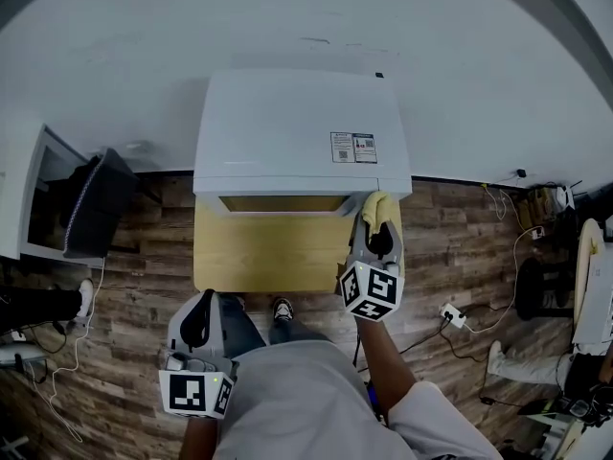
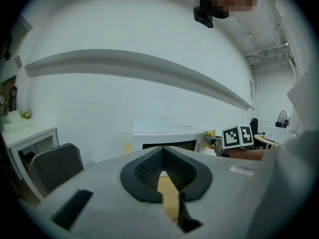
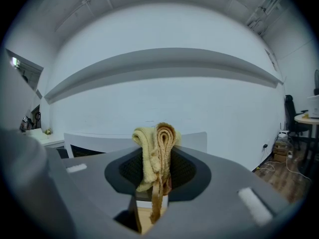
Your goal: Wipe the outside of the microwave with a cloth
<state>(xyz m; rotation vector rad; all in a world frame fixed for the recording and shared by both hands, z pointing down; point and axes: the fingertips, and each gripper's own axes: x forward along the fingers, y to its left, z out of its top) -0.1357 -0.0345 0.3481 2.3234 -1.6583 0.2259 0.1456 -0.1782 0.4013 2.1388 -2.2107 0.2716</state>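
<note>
Bright even light, fisheye edges, dark corners

Yellow cloth (image 3: 149, 156), white microwave (image 1: 287, 127), pale wood-grain table (image 1: 259, 254)

We see the white, boxy microwave (image 1: 302, 132) standing upright with its door closed and facing us, and the folded yellow cloth (image 1: 380, 205) bunched at its 4 o'clock front corner, pinched between the jaws of the right gripper (image 1: 379, 228).
</note>
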